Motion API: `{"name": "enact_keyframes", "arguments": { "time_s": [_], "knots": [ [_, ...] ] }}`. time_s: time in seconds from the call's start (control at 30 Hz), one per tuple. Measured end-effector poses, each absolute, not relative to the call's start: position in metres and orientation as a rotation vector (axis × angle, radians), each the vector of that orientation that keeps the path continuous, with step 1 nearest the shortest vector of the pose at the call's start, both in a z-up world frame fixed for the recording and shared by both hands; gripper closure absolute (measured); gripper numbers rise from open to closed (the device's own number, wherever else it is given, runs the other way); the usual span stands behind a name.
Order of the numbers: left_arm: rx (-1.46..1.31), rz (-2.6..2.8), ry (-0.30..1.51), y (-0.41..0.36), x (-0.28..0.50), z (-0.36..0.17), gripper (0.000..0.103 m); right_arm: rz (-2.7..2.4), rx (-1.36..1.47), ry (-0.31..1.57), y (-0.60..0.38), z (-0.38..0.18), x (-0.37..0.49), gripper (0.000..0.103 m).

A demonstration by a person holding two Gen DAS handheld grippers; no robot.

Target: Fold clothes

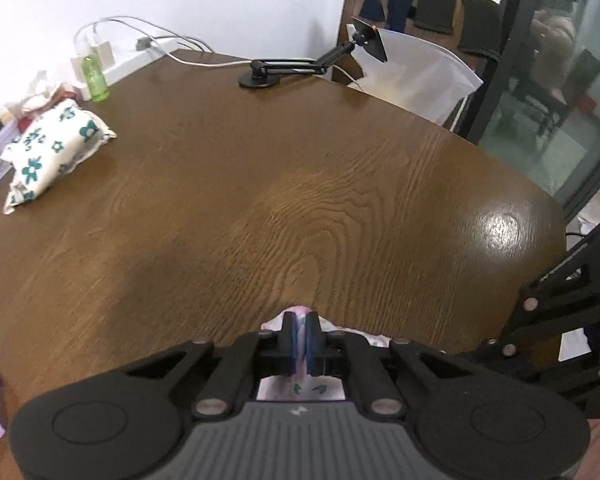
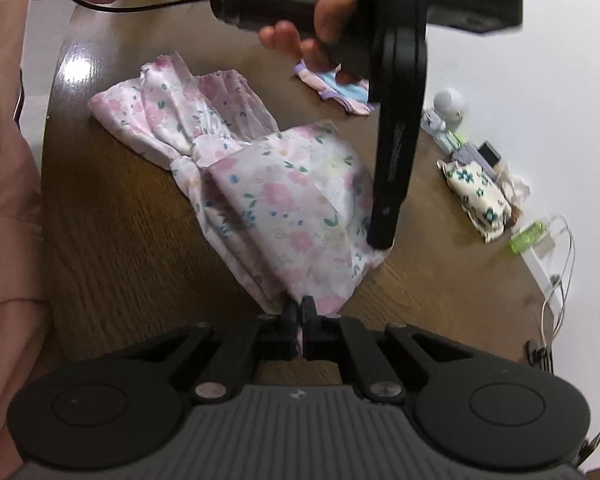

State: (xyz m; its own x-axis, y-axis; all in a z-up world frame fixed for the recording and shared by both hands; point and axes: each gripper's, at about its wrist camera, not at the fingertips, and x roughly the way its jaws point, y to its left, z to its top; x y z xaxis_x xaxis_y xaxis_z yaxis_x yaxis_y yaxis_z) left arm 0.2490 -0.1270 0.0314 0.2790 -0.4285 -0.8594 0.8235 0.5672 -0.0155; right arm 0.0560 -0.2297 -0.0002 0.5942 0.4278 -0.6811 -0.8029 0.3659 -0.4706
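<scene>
A pink floral dress point(image 2: 268, 184) lies stretched across the brown wooden table point(image 2: 112, 240). My right gripper point(image 2: 299, 312) is shut on the near hem of the dress. My left gripper point(image 2: 380, 245) comes down from above and is shut on another hem corner to the right. In the left wrist view the left gripper point(image 1: 302, 320) is shut on a bit of the floral dress point(image 1: 300, 388), with bare table point(image 1: 260, 180) ahead. The right gripper's linkage point(image 1: 560, 320) shows at the right edge.
A small striped garment point(image 2: 340, 90) lies further back on the table. A floral pouch point(image 1: 52, 152), a green bottle point(image 1: 94, 76), a charger with cables point(image 1: 112, 50) and a black phone stand point(image 1: 300, 66) stand along the far side. A chair point(image 1: 412, 40) holds a white bag.
</scene>
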Motion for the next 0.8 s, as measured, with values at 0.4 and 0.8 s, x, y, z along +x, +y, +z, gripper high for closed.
{"name": "enact_keyframes", "arguments": {
  "time_s": [0.4,0.8],
  "knots": [
    [0.42,-0.766,0.929,-0.099,0.261,0.029,0.102,0.915,-0.951,0.487,-0.23,-0.002,0.04,0.103],
    [0.335,-0.828,0.93,-0.088,0.254,0.032,0.101,0.899,-0.941,0.447,-0.217,-0.011,0.063,0.061]
  ]
}}
